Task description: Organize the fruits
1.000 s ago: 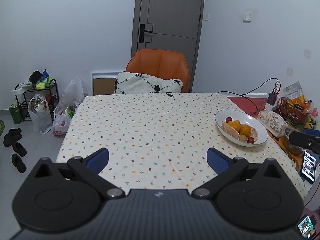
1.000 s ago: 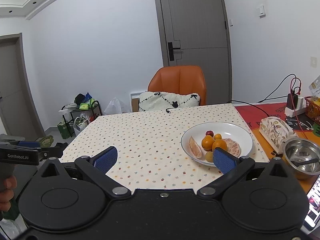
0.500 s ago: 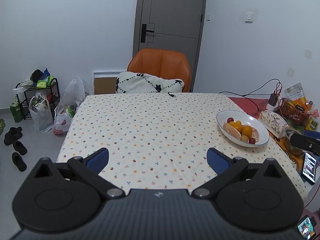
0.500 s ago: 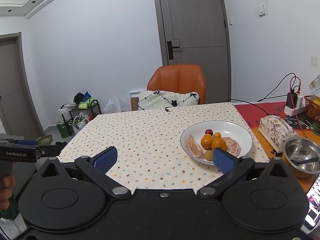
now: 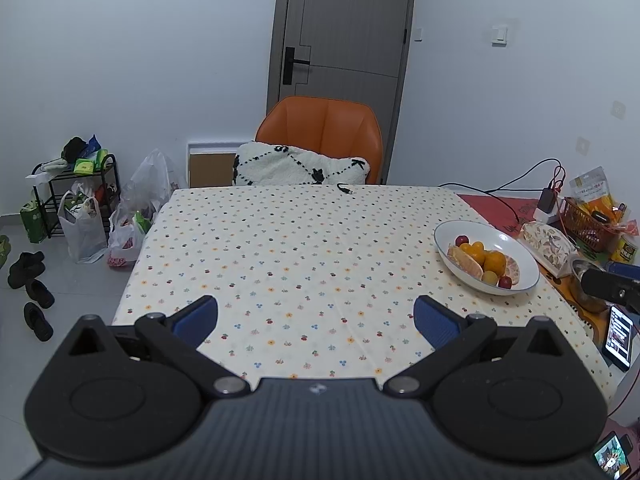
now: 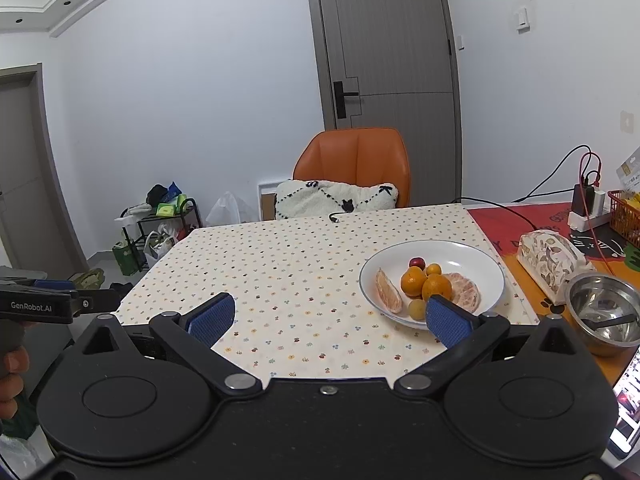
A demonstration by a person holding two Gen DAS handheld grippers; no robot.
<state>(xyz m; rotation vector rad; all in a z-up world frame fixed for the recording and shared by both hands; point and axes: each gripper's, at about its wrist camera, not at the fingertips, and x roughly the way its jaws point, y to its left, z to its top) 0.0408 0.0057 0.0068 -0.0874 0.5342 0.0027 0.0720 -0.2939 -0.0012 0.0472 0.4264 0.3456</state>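
Note:
A white plate [image 6: 476, 256] [image 5: 520, 252] sits at the right of the flower-print tablecloth. It holds oranges [image 6: 414, 282], peeled citrus pieces [image 6: 388, 296], a red fruit [image 6: 417, 262] and a small yellow-green fruit [image 6: 417, 309]. My right gripper [image 6: 330, 322] is open and empty, near the table's front edge, its right finger just before the plate. My left gripper [image 5: 316, 320] is open and empty over the front of the table, left of the plate. It also shows at the left edge of the right wrist view [image 6: 60, 304].
An orange chair [image 5: 320, 132] with a white cushion [image 5: 298, 166] stands at the far side. A steel bowl [image 6: 604, 312], a patterned pouch [image 6: 552, 260], a basket [image 5: 592, 224], cables and phones [image 5: 618, 336] crowd the right. Bags and a rack [image 5: 80, 196] are left on the floor.
Both grippers have drifted slightly back from the table; the plate looks a little further off in the left wrist view. Both stay open and empty.

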